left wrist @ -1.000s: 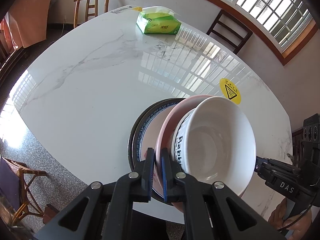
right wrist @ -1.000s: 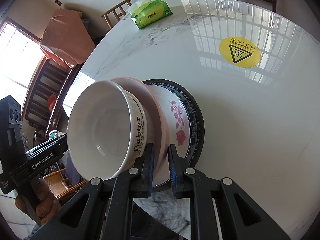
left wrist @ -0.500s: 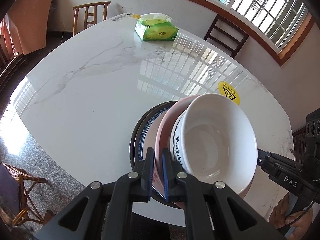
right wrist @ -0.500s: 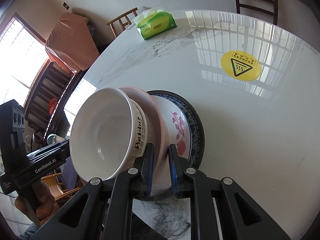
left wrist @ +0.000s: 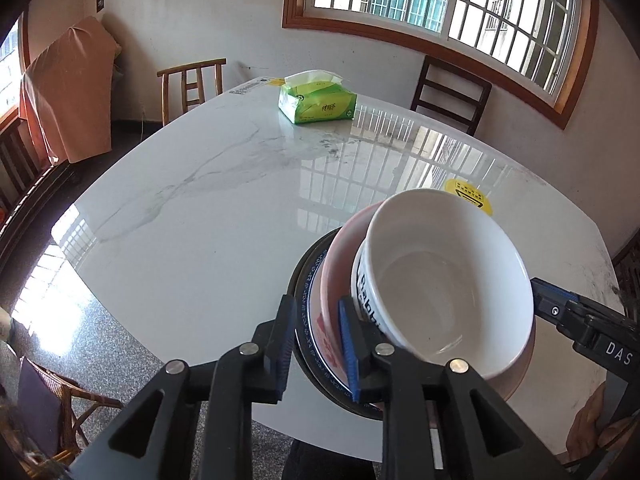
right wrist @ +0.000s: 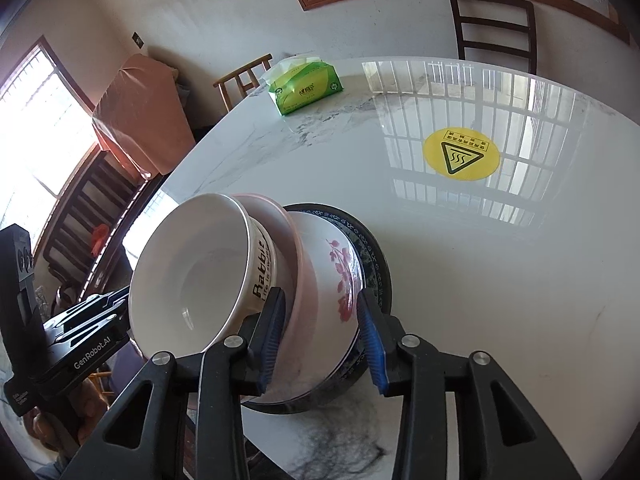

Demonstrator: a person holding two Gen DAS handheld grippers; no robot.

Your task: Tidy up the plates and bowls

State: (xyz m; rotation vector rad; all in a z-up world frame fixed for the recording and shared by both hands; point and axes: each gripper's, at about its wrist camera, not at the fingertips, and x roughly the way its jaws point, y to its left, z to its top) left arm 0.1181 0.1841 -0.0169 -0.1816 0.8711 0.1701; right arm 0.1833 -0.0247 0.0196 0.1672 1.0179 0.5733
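A stack of dishes rests on the white marble table (left wrist: 200,220) near its front edge. From the bottom up it holds a dark blue-rimmed plate (right wrist: 376,248), a white plate with pink flowers (right wrist: 332,264), a pink dish (left wrist: 340,256) and a white bowl (left wrist: 440,280) lettered "Rabbit". My left gripper (left wrist: 318,344) straddles the plates' rim on one side. Its jaws are opening and the pads stand off the rim. My right gripper (right wrist: 320,336) straddles the opposite side over the pink dish and flowered plate. Its jaws are also opening.
A green tissue pack (left wrist: 318,104) lies at the table's far side, and a round yellow warning sticker (right wrist: 460,156) is on the tabletop beyond the stack. Wooden chairs (left wrist: 192,84) stand behind the table. A hand (right wrist: 40,420) holds the left gripper's handle.
Both grippers were shut on the stack's rims and have let go, with clear gaps now between their pads. Both cameras have tilted up, showing more of the room. The stack has stayed put.
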